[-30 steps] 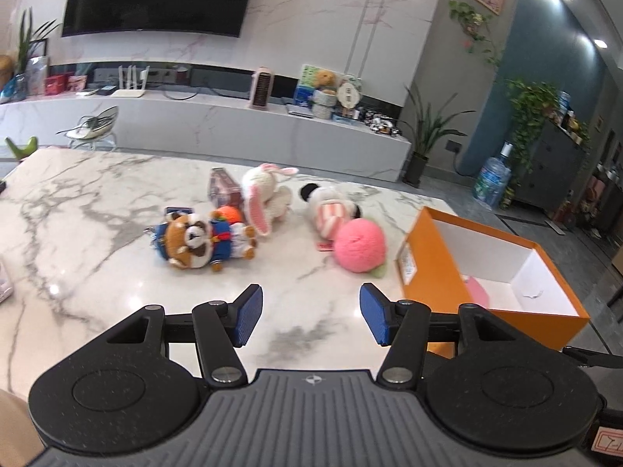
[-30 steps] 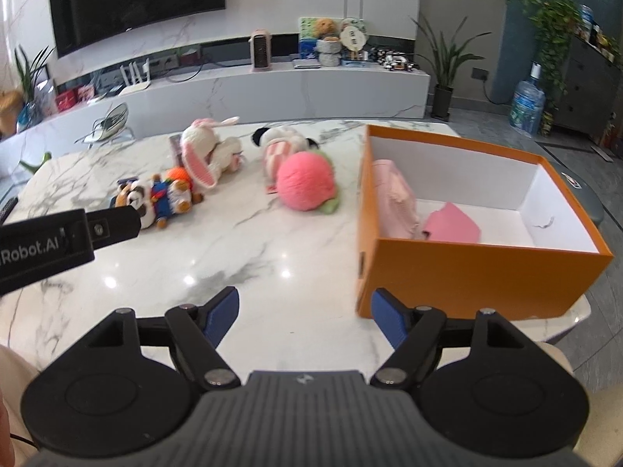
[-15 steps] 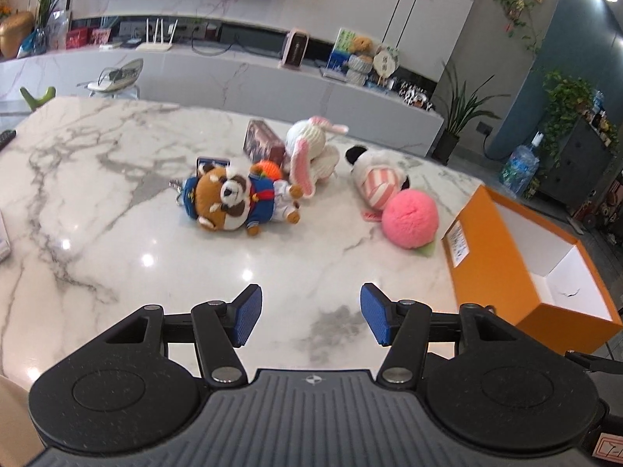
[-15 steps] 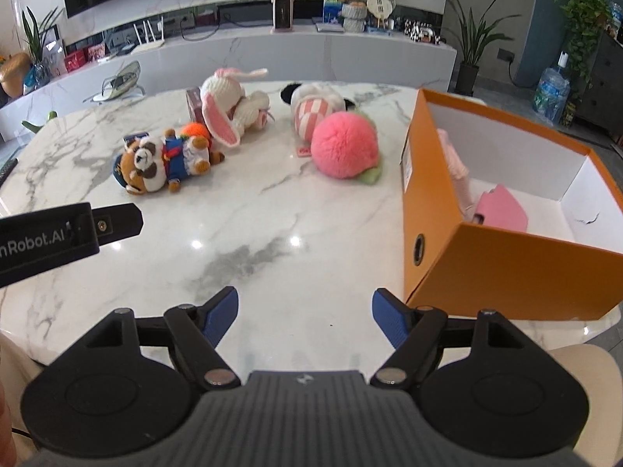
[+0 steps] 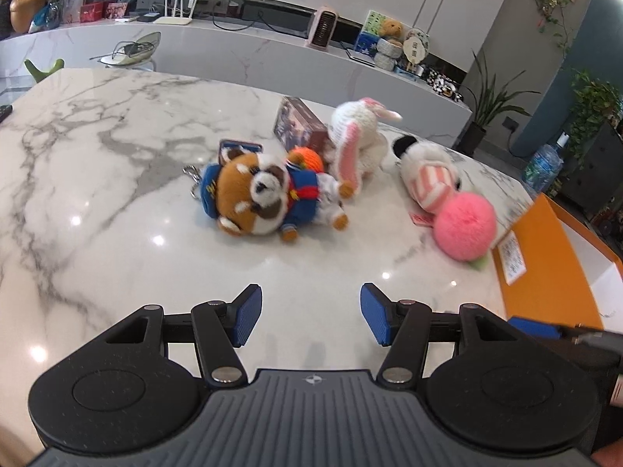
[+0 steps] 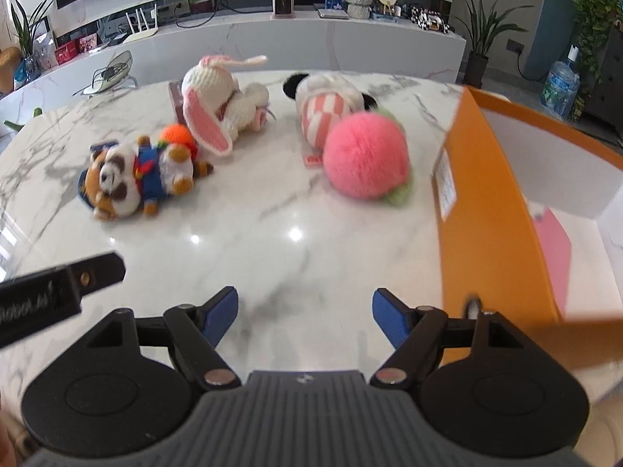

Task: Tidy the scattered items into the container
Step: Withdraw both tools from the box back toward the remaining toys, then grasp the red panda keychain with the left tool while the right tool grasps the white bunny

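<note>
Looking at progress so far, left to right:

Left gripper (image 5: 309, 317): fingers spread apart with nothing between them, hovering over bare counter (image 5: 97, 179) short of the toys.

Red panda plush (image 5: 268, 198): lying on its side on the counter, blue outfit, keychain clip at its head. Not packed yet. It sits closest to the left gripper, so my guess is that's its target.

Orange knitted ball (image 5: 307, 159): tucked right behind the panda, touching it. Still out.

Small dark box (image 5: 298, 124): standing behind the ball and against the bunny. Still out.

White bunny (image 5: 360, 140): flopped over with one pink-lined ear hanging toward the panda. Still out.

Striped black-and-white plush (image 5: 428, 173): lying beside the bunny, with the pink pompom pressed against it. Still out.

Pink pompom (image 6: 366, 155): fluffy, with a green leaf bit underneath, just beside the box wall. Nearest thing to the container.

Right gripper (image 6: 305, 317): fingers wide apart and empty, over the counter next to the box.

Orange box (image 6: 490, 210): the container, at the right edge of the counter. I can see something pink already inside (image 6: 555, 249), can't tell exactly what.

Overall: early days I'd say, roughly six things left on the counter and neither gripper carrying anything.
</note>
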`<state>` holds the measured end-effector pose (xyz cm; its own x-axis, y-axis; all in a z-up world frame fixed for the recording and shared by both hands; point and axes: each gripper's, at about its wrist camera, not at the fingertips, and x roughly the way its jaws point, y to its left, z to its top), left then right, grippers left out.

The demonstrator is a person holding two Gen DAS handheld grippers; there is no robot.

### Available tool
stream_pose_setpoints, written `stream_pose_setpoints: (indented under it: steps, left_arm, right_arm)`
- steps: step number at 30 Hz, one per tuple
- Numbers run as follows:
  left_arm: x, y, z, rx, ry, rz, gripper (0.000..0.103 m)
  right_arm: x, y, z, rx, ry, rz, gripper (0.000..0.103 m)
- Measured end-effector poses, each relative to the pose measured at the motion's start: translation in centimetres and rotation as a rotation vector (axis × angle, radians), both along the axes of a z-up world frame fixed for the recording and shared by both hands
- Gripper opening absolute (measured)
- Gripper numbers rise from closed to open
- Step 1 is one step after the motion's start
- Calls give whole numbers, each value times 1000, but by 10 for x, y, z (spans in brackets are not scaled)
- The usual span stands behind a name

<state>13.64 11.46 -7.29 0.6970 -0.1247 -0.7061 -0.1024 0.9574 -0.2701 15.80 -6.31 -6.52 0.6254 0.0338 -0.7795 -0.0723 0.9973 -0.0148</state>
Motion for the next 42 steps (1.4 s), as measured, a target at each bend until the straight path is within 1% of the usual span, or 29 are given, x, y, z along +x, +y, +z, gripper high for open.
stream_pose_setpoints:
  steps: [8, 11, 16, 20, 22, 26, 28, 31, 32, 35, 36, 38, 42]
  left_arm:
    - [39, 12, -8, 35, -19, 0, 66]
    - [53, 16, -13, 49, -32, 11, 72]
    - [72, 28, -19, 26, -39, 54, 73]
    - [84, 34, -20, 31, -55, 79, 75]
    - [89, 36, -21, 31, -61, 94, 80]
    - [101, 42, -23, 17, -67, 96, 87]
    - [107, 45, -22, 7, -67, 103, 87]
    - [116, 54, -22, -36, -69, 118, 87]
    - [119, 57, -22, -51, -69, 124, 87]
    - [128, 60, -27, -58, -50, 134, 87]
    - [130, 61, -29, -58, -42, 138, 89]
    - [133, 65, -34, -85, -37, 155, 93]
    - [138, 73, -40, -135, -25, 182, 93]
  right_arm:
    - [54, 18, -3, -1, -46, 11, 78]
    - [67, 20, -9, -7, -47, 8, 78]
    - [83, 22, -21, 1, -25, 14, 78]
    - [95, 25, -22, 16, -51, 10, 78]
    - [102, 29, -20, 26, -64, 18, 78]
    - [117, 38, -11, 65, -108, 28, 78]
    - [125, 44, -6, 90, -135, 39, 78]
    - [138, 51, 3, 117, -180, 41, 79]
    - [143, 53, 6, 132, -192, 43, 80]
    - [158, 57, 10, 172, -215, 44, 83]
    - [162, 59, 10, 177, -220, 45, 83]
    - [170, 63, 9, 183, -226, 45, 83]
    - [179, 71, 8, 203, -243, 58, 83]
